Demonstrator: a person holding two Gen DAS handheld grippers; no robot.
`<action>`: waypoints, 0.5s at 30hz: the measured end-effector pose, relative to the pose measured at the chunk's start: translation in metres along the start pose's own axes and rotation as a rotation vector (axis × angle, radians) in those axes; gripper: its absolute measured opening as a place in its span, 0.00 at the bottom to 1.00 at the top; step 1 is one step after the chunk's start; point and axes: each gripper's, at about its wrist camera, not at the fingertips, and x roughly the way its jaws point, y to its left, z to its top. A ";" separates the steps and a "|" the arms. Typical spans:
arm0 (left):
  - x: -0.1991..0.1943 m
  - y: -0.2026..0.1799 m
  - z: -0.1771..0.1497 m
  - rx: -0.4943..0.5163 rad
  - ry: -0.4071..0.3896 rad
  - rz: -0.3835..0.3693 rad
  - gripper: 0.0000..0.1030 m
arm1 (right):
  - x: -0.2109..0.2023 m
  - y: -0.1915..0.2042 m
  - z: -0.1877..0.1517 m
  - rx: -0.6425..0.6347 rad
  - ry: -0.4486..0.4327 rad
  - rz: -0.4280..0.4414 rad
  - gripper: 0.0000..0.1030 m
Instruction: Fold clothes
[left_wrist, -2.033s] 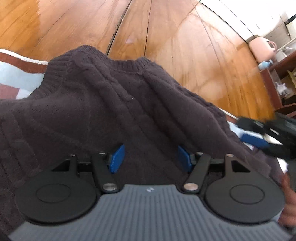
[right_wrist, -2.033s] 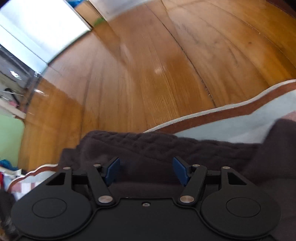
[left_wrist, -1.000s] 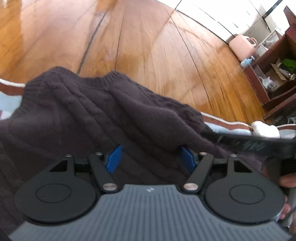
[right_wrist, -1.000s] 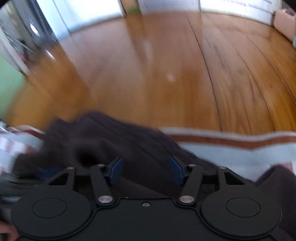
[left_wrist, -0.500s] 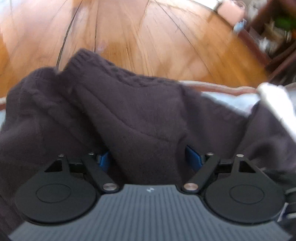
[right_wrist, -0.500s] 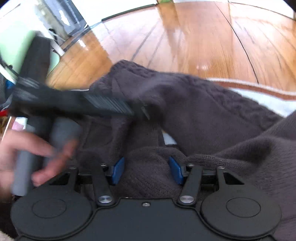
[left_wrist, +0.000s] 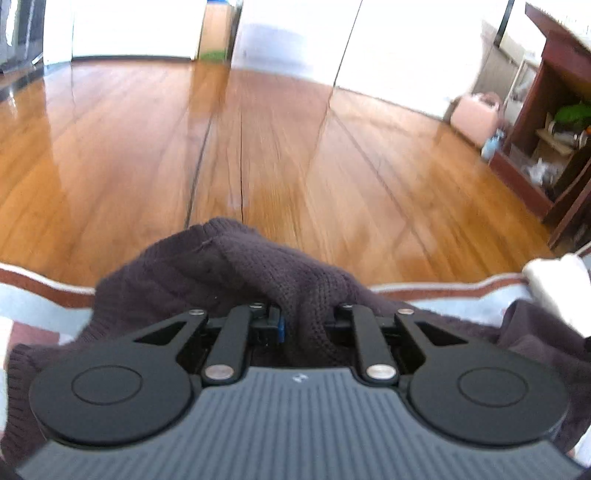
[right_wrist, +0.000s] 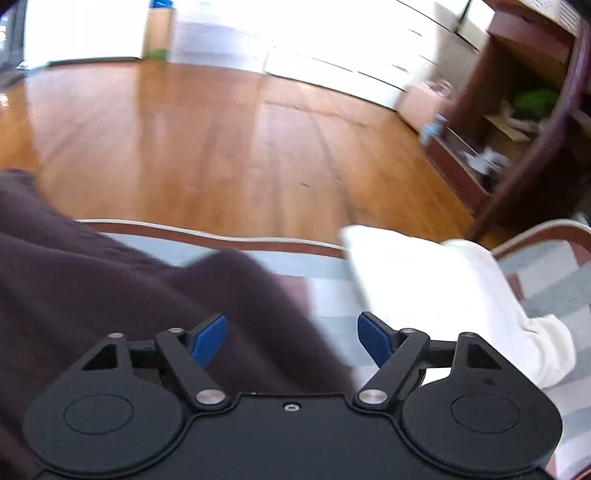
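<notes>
A dark brown knit sweater (left_wrist: 229, 266) lies bunched on a striped rug (left_wrist: 40, 302). My left gripper (left_wrist: 306, 325) is shut on a raised fold of the sweater, and the knit hides most of the blue pads. In the right wrist view the sweater (right_wrist: 110, 288) fills the lower left. My right gripper (right_wrist: 291, 336) is open, its blue fingertips (right_wrist: 210, 338) wide apart over the sweater's edge and the rug (right_wrist: 325, 306). Nothing is between them.
A white garment (right_wrist: 443, 291) lies on the rug to the right, also in the left wrist view (left_wrist: 554, 284). Wooden floor (left_wrist: 258, 147) stretches ahead. A dark wooden shelf unit (left_wrist: 546, 122) and a pink container (left_wrist: 476, 114) stand at the far right.
My left gripper has closed on a sweater fold and lifted, tilting up toward the room. My right gripper has let go of the sweater, opened and swung right toward the white garment.
</notes>
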 end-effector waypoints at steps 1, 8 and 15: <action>-0.006 -0.002 0.002 0.005 -0.027 -0.001 0.13 | 0.013 -0.006 0.000 0.020 0.028 0.044 0.83; -0.044 0.006 0.018 -0.026 -0.186 0.044 0.13 | 0.011 0.003 -0.017 0.014 0.042 0.443 0.07; -0.070 0.086 0.025 -0.275 -0.095 0.154 0.13 | -0.099 -0.023 -0.043 0.161 -0.041 0.659 0.08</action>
